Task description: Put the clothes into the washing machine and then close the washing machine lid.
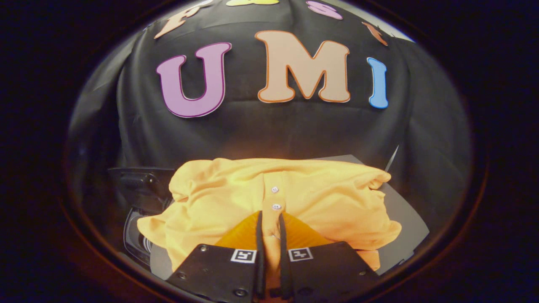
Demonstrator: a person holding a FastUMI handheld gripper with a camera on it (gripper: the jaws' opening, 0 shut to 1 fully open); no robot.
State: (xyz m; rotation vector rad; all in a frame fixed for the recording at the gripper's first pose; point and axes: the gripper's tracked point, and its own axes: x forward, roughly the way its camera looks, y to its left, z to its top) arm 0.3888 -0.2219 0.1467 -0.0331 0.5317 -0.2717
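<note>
The gripper (269,229) had its fingers pinching the button placket of a crumpled yellow shirt (328,198), which stretched left to right over the grey counter (404,219), beside the washing machine (137,210).

A yellow shirt (320,198) hangs bunched and crumpled just ahead of the fingers, its button placket running down the middle with two white buttons showing. A fold of that placket is pinched between the two fingers of the gripper (269,223), which are pressed nearly together on the cloth. The fabric spreads wide to both sides, rumpled into soft folds, with a knotted-looking bunch at its right end and a loose flap drooping at the lower left. Beneath and behind it lies the washer (404,219), its grey top surface showing to the right of the shirt, and a dark opening showing under the shirt's left edge.
</note>
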